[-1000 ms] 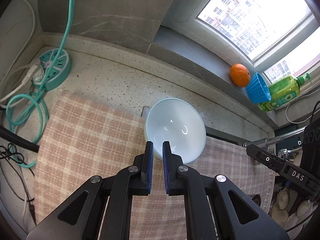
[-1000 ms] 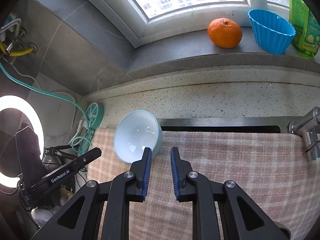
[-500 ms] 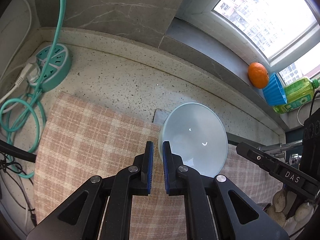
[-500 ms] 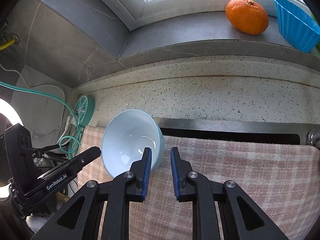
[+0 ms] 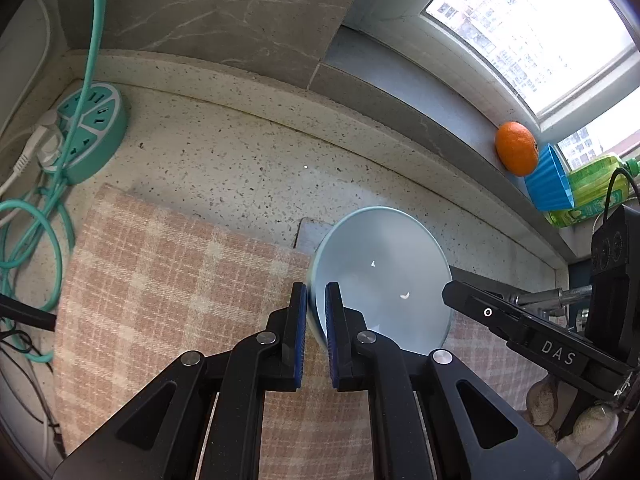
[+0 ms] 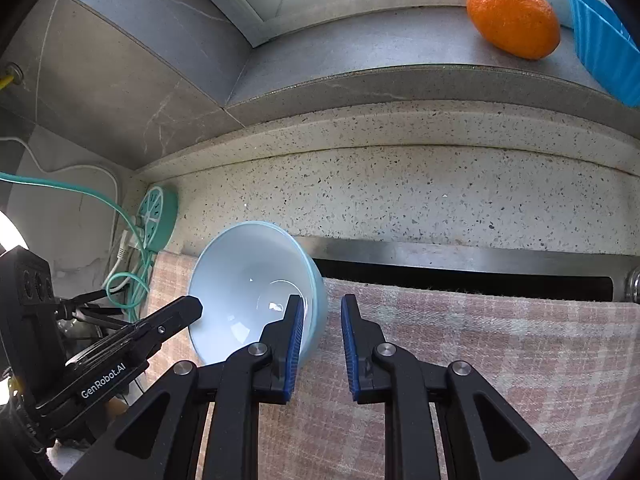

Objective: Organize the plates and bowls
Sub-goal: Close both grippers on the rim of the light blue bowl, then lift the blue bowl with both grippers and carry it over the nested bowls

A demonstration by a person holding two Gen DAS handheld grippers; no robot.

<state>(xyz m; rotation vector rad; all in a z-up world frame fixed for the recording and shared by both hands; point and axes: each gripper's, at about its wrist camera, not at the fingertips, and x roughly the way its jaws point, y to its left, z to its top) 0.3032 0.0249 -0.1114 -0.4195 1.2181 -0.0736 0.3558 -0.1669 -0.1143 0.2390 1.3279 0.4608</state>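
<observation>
A pale blue bowl point(image 5: 384, 280) hangs tilted over the checked cloth point(image 5: 160, 280). My left gripper point(image 5: 316, 296) is shut on its near rim. In the right wrist view the same bowl point(image 6: 248, 280) opens toward the camera, with a left finger point(image 6: 188, 308) at its edge. My right gripper point(image 6: 322, 304) sits just right of the bowl's outer wall. Its jaws stand a little apart with only cloth point(image 6: 480, 340) showing between them. One of its fingers point(image 5: 456, 292) reaches in from the right in the left wrist view.
A teal round power strip point(image 5: 92, 132) with looped cables lies at the counter's left. On the window sill are an orange point(image 6: 512, 20), a blue ribbed cup point(image 6: 604, 40) and a green bottle point(image 5: 592, 188). A dark sink slot point(image 6: 460, 272) runs behind the cloth.
Both grippers have sunk toward the cloth and the back wall. The bowl has stayed in the left gripper and tilted further on its side.
</observation>
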